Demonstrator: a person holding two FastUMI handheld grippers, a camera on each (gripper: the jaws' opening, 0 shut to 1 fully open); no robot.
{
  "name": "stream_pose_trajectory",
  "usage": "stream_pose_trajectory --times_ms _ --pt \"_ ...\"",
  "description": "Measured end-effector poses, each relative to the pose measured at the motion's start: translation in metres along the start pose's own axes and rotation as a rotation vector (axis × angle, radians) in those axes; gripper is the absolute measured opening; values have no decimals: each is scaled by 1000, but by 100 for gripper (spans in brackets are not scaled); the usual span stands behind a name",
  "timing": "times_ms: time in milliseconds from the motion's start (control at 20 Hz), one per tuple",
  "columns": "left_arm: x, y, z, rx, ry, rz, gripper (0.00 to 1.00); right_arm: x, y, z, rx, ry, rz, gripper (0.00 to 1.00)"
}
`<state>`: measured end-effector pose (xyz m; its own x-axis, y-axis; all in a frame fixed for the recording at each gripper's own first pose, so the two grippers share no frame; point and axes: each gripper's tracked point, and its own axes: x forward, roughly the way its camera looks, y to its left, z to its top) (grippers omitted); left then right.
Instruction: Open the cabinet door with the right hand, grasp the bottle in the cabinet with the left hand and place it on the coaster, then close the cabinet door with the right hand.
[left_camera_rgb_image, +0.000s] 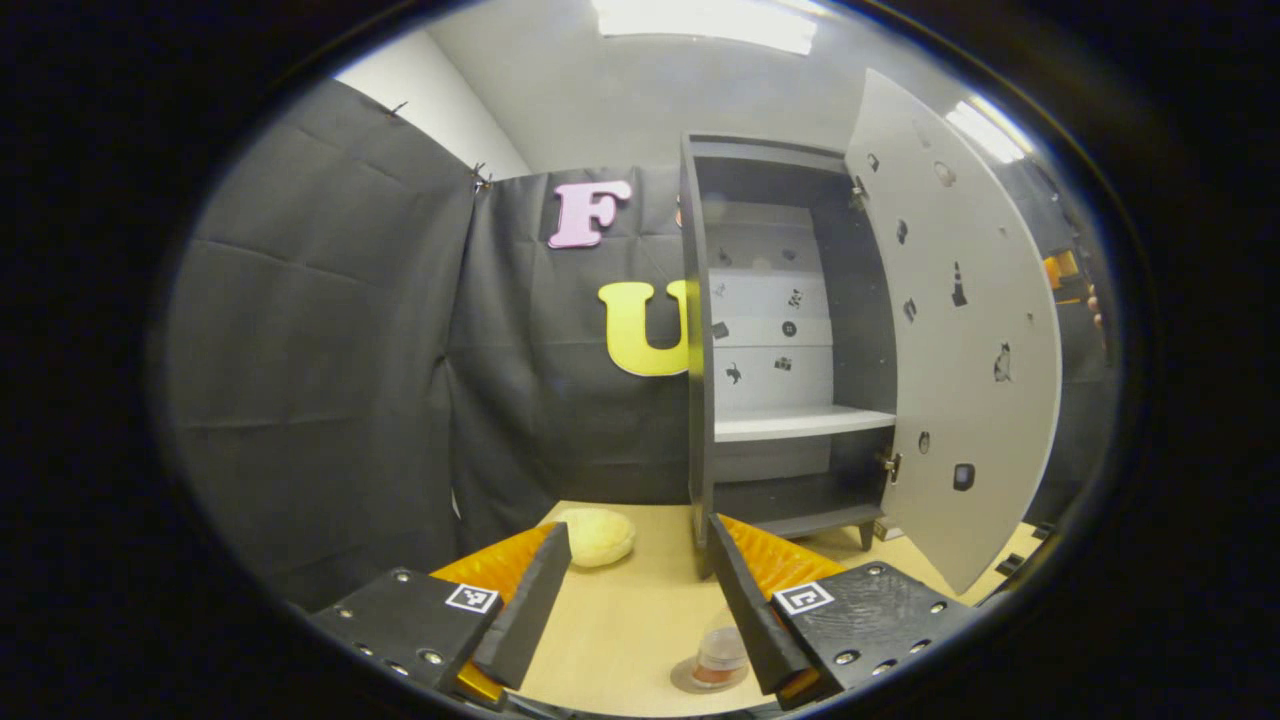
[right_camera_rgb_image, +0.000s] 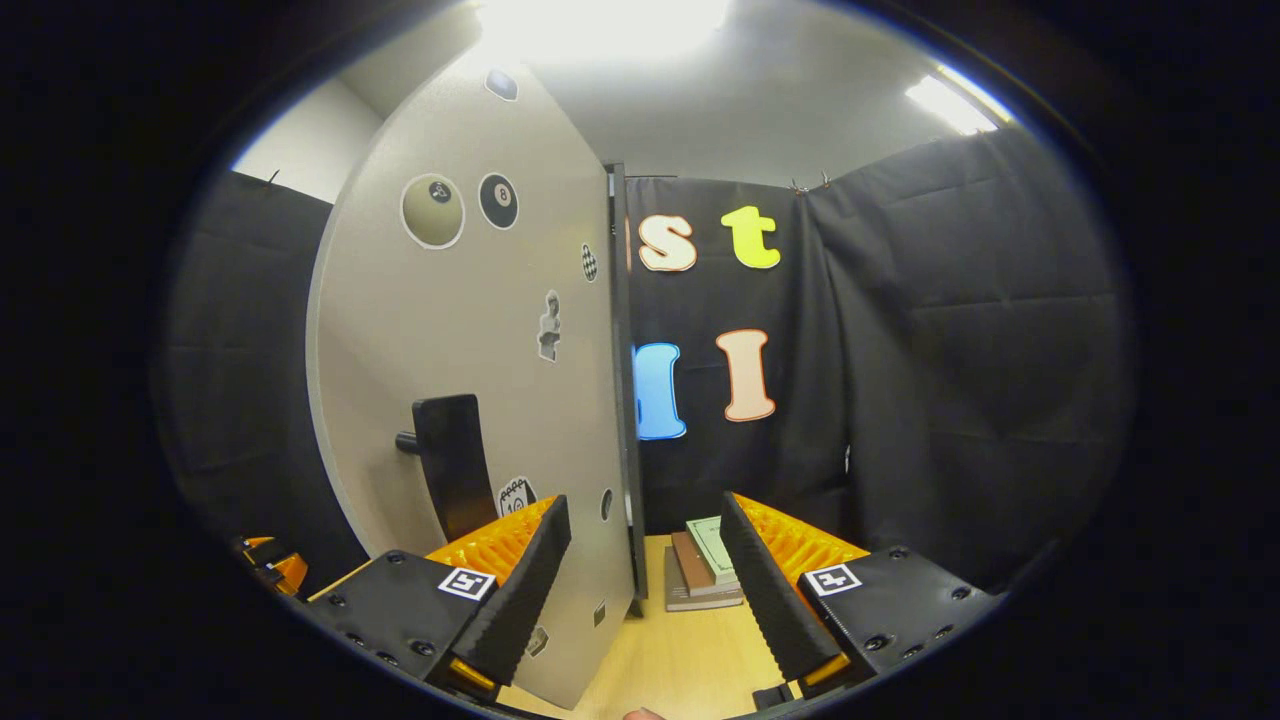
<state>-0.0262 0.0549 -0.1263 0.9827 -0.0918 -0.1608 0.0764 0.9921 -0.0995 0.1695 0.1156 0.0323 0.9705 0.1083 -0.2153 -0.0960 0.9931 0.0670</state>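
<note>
Already bottle (left_camera_rgb_image: 722, 655) sits on coaster (left_camera_rgb_image: 690, 682); left gripper (left_camera_rgb_image: 640, 590) wide; right gripper (right_camera_rgb_image: 645, 570) wide astride door (right_camera_rgb_image: 470, 400) edge, likely for closing.

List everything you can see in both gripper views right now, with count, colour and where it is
cabinet: one, dark grey frame with pale inside, standing on the table, open.
cabinet door: one, light grey with small stickers, swung wide open.
door handle: one, black, on the door's outer face.
shelf: one, white, inside the cabinet, bare.
bottle: one, clear with a reddish base, standing on the coaster.
coaster: one, pale round, on the table.
yellow lump: one, on the table left of the cabinet.
books: small stack, brown, grey and green, behind the door.
table: one, light wood.
left gripper: open, above the table.
right gripper: open, straddling the door's edge.
</note>
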Motion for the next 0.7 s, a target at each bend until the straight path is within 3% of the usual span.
stream_pose_trajectory --times_ms 300,700 --pt "-12 44 -6 -21 1 24 82 13 42 -1 -1 -2 21 96" --pt "-38 109 -14 -58 5 120 82 45 117 -5 25 -18 94 96"
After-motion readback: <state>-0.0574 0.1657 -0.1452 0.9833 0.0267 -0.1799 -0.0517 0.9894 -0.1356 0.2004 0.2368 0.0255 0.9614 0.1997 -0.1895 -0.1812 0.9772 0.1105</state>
